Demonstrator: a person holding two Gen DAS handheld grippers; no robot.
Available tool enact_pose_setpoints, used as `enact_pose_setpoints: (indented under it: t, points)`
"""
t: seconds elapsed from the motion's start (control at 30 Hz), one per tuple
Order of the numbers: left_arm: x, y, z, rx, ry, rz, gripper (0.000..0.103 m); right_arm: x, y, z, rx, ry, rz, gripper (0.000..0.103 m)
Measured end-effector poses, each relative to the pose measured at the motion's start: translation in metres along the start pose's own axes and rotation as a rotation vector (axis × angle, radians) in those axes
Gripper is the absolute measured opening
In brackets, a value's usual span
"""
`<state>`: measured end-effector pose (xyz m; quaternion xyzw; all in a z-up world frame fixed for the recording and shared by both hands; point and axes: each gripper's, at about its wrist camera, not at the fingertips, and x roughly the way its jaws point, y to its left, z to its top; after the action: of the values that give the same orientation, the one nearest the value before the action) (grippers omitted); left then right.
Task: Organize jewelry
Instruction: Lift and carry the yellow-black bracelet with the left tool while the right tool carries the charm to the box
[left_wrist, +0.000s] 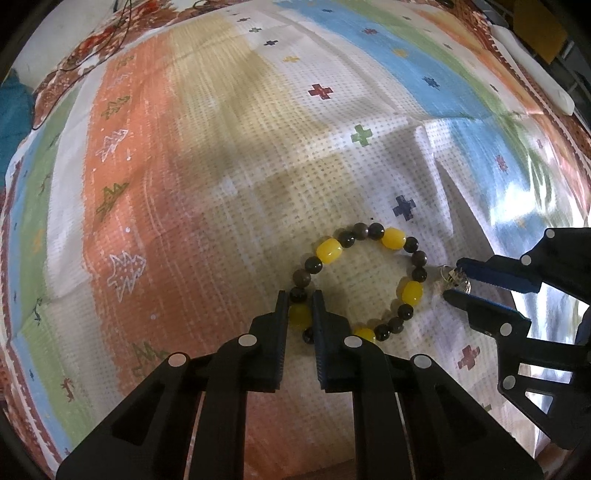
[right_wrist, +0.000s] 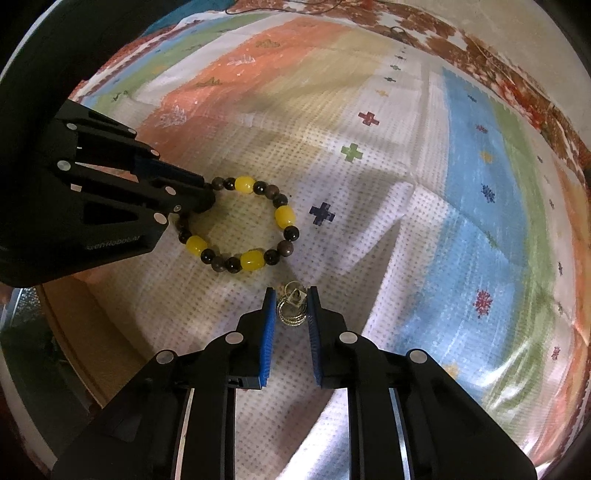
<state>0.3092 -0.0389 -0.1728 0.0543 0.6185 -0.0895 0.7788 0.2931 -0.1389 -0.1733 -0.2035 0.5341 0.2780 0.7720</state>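
Left gripper (left_wrist: 300, 314) clamps beaded bracelet's (left_wrist: 393, 238) glossy yellow bead; right gripper (right_wrist: 291, 308) pinches silvery metal rings (right_wrist: 291, 314), lower centre.

The bracelet (left_wrist: 356, 282) alternates yellow and dark brown beads. The rings (right_wrist: 291, 308) are silvery. The cloth (left_wrist: 221, 166) shows orange, tan, white, blue and green bands with small crosses.

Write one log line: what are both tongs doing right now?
left tongs: shut on yellow bead of bracelet | right tongs: shut on metal rings | both on patterned cloth
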Motion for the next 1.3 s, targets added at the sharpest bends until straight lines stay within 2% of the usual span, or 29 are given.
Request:
enact_pose_setpoints:
  t: [0.37,0.73,1.0,1.3]
  points:
    - [-0.029,0.000,-0.009,-0.014,-0.021,0.015,0.012,-0.023,0.001,0.000,0.025,-0.035,-0.015,0.017]
    - [-0.075,0.004,-0.013,-0.044,-0.091,0.017,0.012,-0.045,-0.007,0.000,0.177,-0.057,-0.062,0.017]
    - [-0.092,-0.001,-0.017,-0.036,-0.112,0.026,0.012,-0.061,-0.004,-0.003,0.221,-0.082,-0.077,0.017]
    - [-0.116,-0.003,-0.025,-0.052,-0.152,0.002,0.012,-0.084,0.001,-0.007,0.284,-0.119,-0.114,0.017]
